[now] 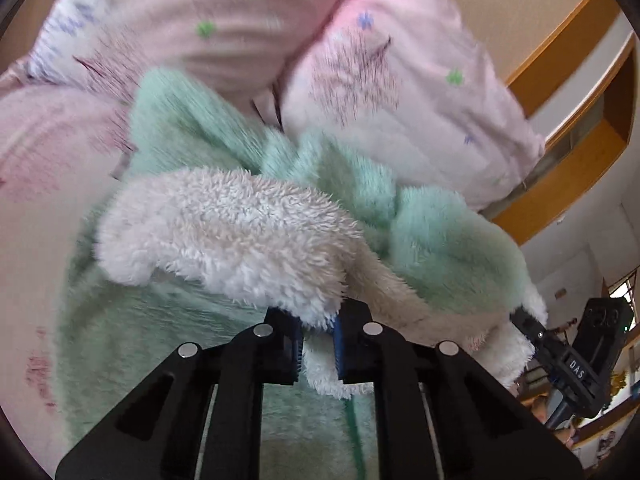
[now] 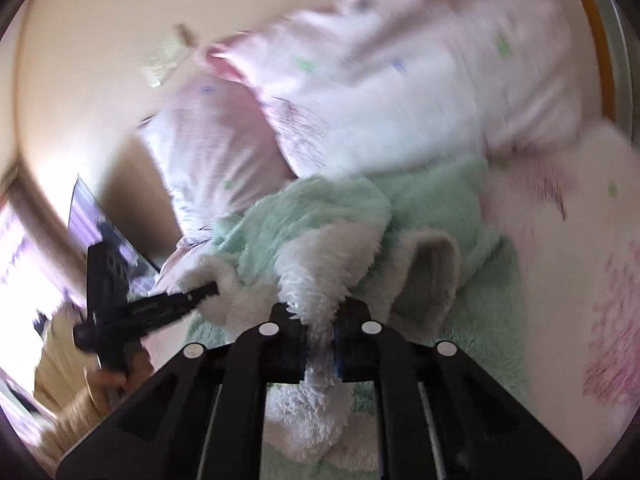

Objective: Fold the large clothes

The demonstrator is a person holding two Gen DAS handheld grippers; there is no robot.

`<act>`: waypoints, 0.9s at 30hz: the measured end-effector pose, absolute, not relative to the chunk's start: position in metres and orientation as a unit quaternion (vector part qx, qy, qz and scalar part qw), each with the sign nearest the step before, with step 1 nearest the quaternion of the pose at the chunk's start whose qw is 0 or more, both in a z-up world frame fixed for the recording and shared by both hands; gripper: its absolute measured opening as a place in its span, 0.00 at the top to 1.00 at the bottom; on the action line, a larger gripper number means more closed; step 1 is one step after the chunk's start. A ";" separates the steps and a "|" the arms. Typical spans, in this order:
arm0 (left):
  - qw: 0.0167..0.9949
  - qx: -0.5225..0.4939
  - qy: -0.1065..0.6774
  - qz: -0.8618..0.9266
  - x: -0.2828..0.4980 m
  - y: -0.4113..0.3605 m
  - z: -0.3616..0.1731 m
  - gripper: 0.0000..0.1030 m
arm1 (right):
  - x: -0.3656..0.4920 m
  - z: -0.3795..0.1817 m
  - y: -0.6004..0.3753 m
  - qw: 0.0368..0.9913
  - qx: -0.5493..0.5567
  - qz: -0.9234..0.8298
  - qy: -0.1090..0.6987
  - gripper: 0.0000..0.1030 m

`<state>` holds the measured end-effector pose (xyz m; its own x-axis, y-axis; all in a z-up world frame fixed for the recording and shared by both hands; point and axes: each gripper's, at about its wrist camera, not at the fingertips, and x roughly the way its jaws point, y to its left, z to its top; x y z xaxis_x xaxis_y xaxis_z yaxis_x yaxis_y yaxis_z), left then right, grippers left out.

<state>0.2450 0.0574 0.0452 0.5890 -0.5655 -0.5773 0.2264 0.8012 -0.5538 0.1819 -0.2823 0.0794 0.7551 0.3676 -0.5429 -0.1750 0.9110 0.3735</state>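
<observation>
Room: I see a bedroom, a bed under a pink flowered sheet [image 1: 28, 208], beige wall behind, orange wood trim [image 1: 568, 52] at the right of the left wrist view.
Background items: two pink flowered pillows [image 1: 400, 96] stand propped at the head of the bed, just behind the garment.
Task item: a mint-green fleece garment [image 1: 452, 248] with white fluffy lining [image 1: 224, 224] lies bunched on the sheet, its far end touching the pillows.
Left gripper [image 1: 318, 354]: I read the jaws as clamped on a tuft of the white lining; fleece fills the narrow gap between the blue pads.
Right gripper [image 2: 322, 354]: likewise pinched onto a strand of white lining, which runs through the jaws and hangs below them.
Cross-check: each wrist view shows the other gripper biting the white edge off to the side, so both grips sit on the same border, apart from each other.
Person: a hand [image 2: 114, 380] is visible on the left gripper's handle.
Image quality: the right wrist view is blurred; fine detail is not readable.
Progress: early, in my judgement. The edge is seized at two points, yet the garment is crumpled, with no flat panel and no clean crease visible.
Remaining: spread it flat, fold it over, square the stack.
</observation>
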 end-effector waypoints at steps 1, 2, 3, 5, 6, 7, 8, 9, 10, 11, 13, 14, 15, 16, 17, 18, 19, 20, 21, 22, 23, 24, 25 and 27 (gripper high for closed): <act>0.868 -0.217 0.385 -0.225 0.239 0.064 0.047 0.90 | 0.181 0.073 -0.279 0.926 0.129 0.129 0.332 0.90; 0.873 -0.215 0.379 -0.220 0.230 0.072 0.048 0.90 | 0.183 0.065 -0.276 0.923 0.112 0.109 0.352 0.90; 0.874 -0.212 0.379 -0.217 0.225 0.073 0.047 0.92 | 0.185 0.056 -0.276 0.918 0.103 0.094 0.370 0.90; 0.871 -0.197 0.393 -0.218 0.213 0.075 0.038 0.92 | 0.193 0.031 -0.274 0.900 0.085 0.056 0.424 0.90; 0.867 -0.189 0.405 -0.220 0.209 0.073 0.031 0.92 | 0.194 0.025 -0.274 0.895 0.079 0.047 0.436 0.90; 0.865 -0.175 0.415 -0.223 0.204 0.068 0.026 0.92 | 0.193 0.018 -0.274 0.892 0.072 0.036 0.446 0.90; 0.864 -0.160 0.419 -0.230 0.200 0.064 0.022 0.92 | 0.192 0.017 -0.274 0.891 0.070 0.034 0.448 0.90; 0.865 -0.150 0.417 -0.235 0.196 0.063 0.022 0.92 | 0.190 0.018 -0.275 0.891 0.073 0.037 0.447 0.89; 0.869 -0.135 0.411 -0.240 0.190 0.061 0.024 0.92 | 0.188 0.019 -0.277 0.891 0.076 0.041 0.446 0.86; 0.874 -0.120 0.403 -0.243 0.183 0.059 0.027 0.91 | 0.185 0.023 -0.281 0.892 0.075 0.040 0.445 0.83; 0.878 -0.098 0.398 -0.247 0.173 0.059 0.031 0.78 | 0.178 0.035 -0.285 0.899 0.066 0.030 0.432 0.54; 0.879 -0.089 0.396 -0.249 0.168 0.059 0.032 0.72 | 0.174 0.040 -0.287 0.904 0.065 0.029 0.423 0.49; 0.881 -0.080 0.395 -0.248 0.164 0.061 0.034 0.60 | 0.168 0.048 -0.290 0.910 0.067 0.031 0.407 0.48; 0.884 -0.074 0.392 -0.245 0.159 0.062 0.037 0.50 | 0.163 0.055 -0.292 0.916 0.072 0.034 0.393 0.48; 0.885 -0.070 0.389 -0.245 0.156 0.063 0.040 0.48 | 0.158 0.065 -0.293 0.924 0.080 0.041 0.372 0.48; 0.886 -0.068 0.387 -0.245 0.152 0.065 0.044 0.46 | 0.156 0.074 -0.290 0.930 0.084 0.055 0.353 0.48; 0.886 -0.067 0.386 -0.248 0.151 0.065 0.047 0.45 | 0.157 0.081 -0.283 0.934 0.081 0.067 0.341 0.49; 0.885 -0.068 0.386 -0.252 0.149 0.064 0.052 0.45 | 0.158 0.086 -0.276 0.938 0.069 0.070 0.333 0.49; 0.882 -0.072 0.388 -0.257 0.147 0.061 0.056 0.44 | 0.158 0.092 -0.270 0.942 0.058 0.073 0.323 0.50; 0.877 -0.079 0.390 -0.270 0.146 0.058 0.061 0.43 | 0.155 0.100 -0.264 0.948 0.047 0.074 0.307 0.50; 0.872 -0.083 0.391 -0.283 0.144 0.055 0.065 0.42 | 0.153 0.106 -0.262 0.951 0.044 0.074 0.297 0.50; 0.869 -0.082 0.390 -0.294 0.141 0.052 0.068 0.40 | 0.148 0.115 -0.263 0.956 0.049 0.080 0.278 0.50; 0.868 -0.077 0.388 -0.299 0.140 0.048 0.070 0.38 | 0.143 0.123 -0.267 0.962 0.059 0.083 0.254 0.50; 0.877 -0.057 0.369 -0.302 0.140 0.040 0.076 0.38 | 0.147 0.125 -0.264 0.962 0.062 0.087 0.251 0.49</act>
<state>0.1397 0.0397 0.0760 0.5461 -0.5717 -0.6123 0.4876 0.8113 -0.3226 0.1471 -0.2639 0.1254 0.8592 0.1977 -0.4720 -0.1353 0.9773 0.1630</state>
